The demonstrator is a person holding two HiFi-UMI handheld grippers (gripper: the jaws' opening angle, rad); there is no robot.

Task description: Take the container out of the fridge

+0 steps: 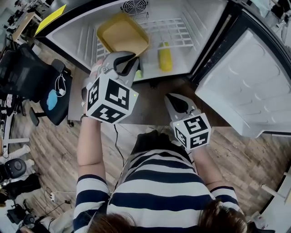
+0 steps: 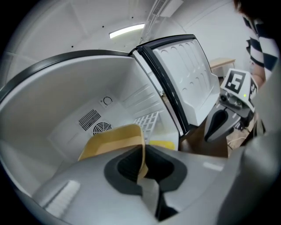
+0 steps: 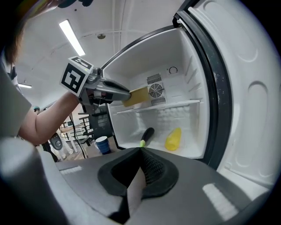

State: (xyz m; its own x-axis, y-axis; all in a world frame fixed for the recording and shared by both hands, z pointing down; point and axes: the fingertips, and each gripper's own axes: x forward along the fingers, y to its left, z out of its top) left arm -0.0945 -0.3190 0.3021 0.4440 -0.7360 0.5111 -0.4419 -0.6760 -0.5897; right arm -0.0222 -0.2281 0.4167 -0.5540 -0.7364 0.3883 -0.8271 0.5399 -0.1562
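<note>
Left gripper [image 2: 142, 165]: jaws pinched tight on the thin side wall of the yellow container [image 2: 112, 140], the wall edge sandwiched right between the dark pads. That's a firm bite!

Container: inside the open fridge [image 1: 200, 18], up at the level of the white wire shelf [image 1: 179, 32] and just in front of the round fan vent [image 1: 135, 6] on the back wall. It's open-topped and looks empty. Whether its base sits on the shelf or hangs just above it, I can't tell.

Right gripper [image 3: 140, 154]: jaws pressed together with nothing between them. It's held low and outside the fridge, near the person's striped shirt [image 1: 159, 182] and well apart from the container.

Lower compartment: a yellow corn cob [image 3: 173, 138] lies on the fridge floor, and a dark eggplant [image 3: 147, 135] with a green stem end lies just beside it, nearer the front edge.

Fridge door [image 1: 241, 86]: swung wide open on the person's right, white moulded inner face showing.

Background: a blue cup [image 3: 102, 143] stands outside the fridge on its left, on a surface beyond the left gripper's arm.
</note>
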